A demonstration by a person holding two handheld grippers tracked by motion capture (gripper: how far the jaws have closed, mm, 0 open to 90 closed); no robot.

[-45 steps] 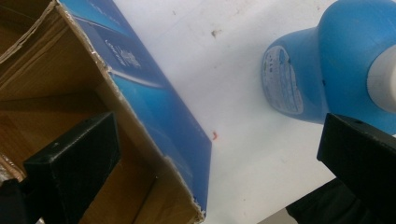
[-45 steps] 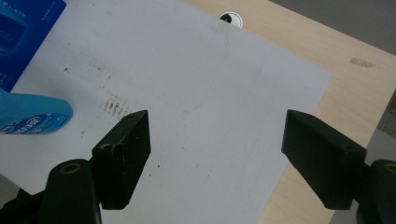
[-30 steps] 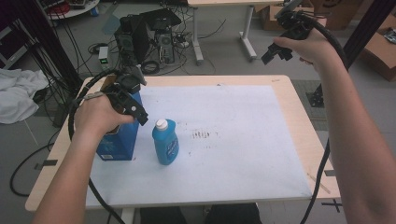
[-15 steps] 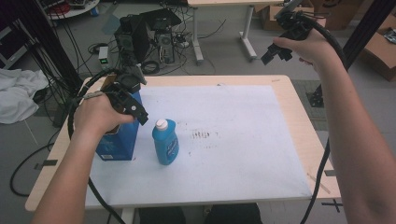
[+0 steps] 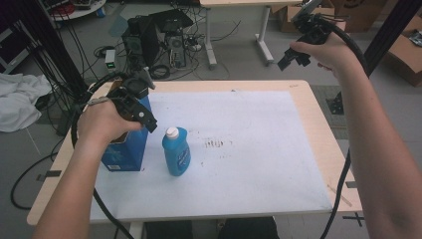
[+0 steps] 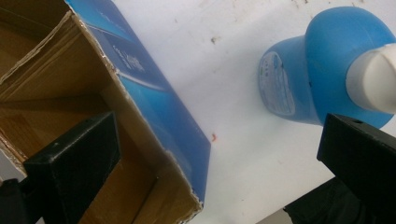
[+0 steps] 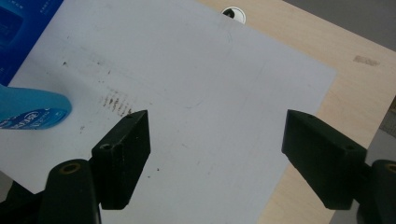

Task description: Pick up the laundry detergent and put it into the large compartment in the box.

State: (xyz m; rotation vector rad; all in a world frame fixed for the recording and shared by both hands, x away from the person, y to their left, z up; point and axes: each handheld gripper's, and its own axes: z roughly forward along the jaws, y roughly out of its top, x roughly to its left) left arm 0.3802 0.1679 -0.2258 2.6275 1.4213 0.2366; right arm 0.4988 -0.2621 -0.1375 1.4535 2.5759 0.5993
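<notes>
In the high view, the left gripper (image 5: 143,110) hangs over the top of an open blue box (image 5: 125,149) that stands at the left side of the white sheet (image 5: 249,154) covering the surface (image 5: 318,114). A blue bottle (image 5: 176,152) with a white cap stands upright just beside the box, on its right, below and a little to the right of the left gripper's tip. The right gripper (image 5: 298,50) is held high beyond the far right corner of the surface, well apart from both box and bottle.

In the left gripper view, the jaws are spread wide with nothing between them touching either. The left jaw sits over the brown inside of the blue box (image 6: 154,107), whose torn rim and blue wall run down between the jaws. The blue bottle (image 6: 317,79) lies toward the right jaw, its white cap (image 6: 373,81) just above that jaw's upper edge; bare white sheet separates bottle from box.

In the right gripper view, the jaws stand released and far apart, framing only smudged white sheet (image 7: 210,107). The base of the blue bottle (image 7: 32,112) pokes in at the left edge, outside the left jaw, and a corner of the blue box (image 7: 21,28) shows above it.
</notes>
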